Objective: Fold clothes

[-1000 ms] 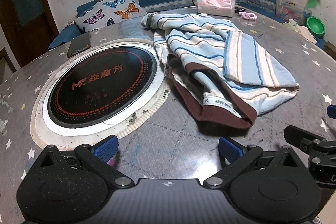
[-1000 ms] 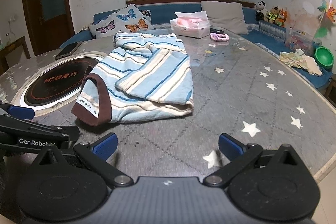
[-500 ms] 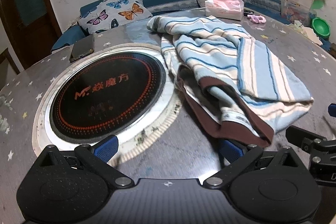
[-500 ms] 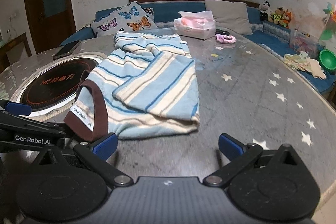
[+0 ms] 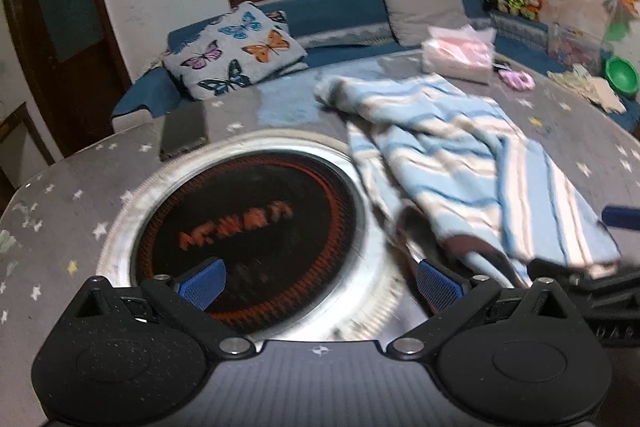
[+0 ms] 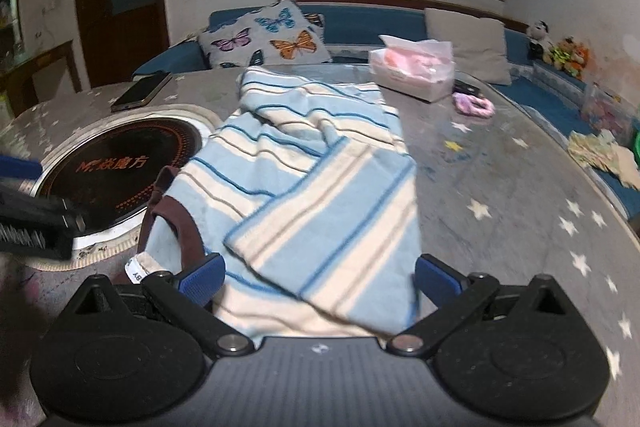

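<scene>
Pink tissues (image 6: 414,53) in box (image 6: 408,83)

Dim indoor light, motion blur, fisheye edges

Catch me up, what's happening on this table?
A person holds a claw in each hand and is starting to fold a striped shirt lying partly folded on the star-patterned table, beside an inset cooktop. The right claw is open with the shirt's near edge between its fingers, not yet gripped. The left claw is open over the cooktop's edge, its right finger close to the brown collar. Neither claw holds anything.
</scene>
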A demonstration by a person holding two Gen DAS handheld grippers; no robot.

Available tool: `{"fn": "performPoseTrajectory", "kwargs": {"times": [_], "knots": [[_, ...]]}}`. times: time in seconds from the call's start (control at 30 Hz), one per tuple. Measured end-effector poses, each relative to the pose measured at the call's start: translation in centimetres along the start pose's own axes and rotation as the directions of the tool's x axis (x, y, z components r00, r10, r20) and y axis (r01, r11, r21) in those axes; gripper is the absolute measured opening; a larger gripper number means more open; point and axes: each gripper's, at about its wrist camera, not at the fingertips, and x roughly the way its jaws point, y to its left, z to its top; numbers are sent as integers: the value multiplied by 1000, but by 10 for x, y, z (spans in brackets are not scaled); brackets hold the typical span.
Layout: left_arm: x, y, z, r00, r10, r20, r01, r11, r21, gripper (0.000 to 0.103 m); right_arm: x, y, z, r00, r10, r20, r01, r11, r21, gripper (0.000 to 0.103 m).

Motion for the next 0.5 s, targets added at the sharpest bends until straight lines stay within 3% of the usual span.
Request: {"fn": "performPoseTrajectory", "kwargs": {"times": [0.13,0.23,0.3,0.37,0.43,0.5], "knots": [[13,15,16,998,57,9,-57,998,-15,103,14,9,6,1000,-7,-12,6,999,-49,89],[25,24,30,997,71,0,-71,997,-37,103,23,11,7,999,5,-33,-7,998,-62,73],[34,28,40,998,62,-2,-62,997,-50,103,23,11,8,1000,12,-26,-14,997,-75,58],[44,27,47,998,56,-5,-56,997,-51,103,22,9,11,999,25,-23,-27,997,-72,34],[54,23,53,999,50,-7,-50,998,-41,103,20,0,13,999,46,-20,-47,998,-36,17],[65,20,59,999,41,-11,-42,999,-31,103,15,-12,16,999,39,-4,-39,999,4,8]]}}
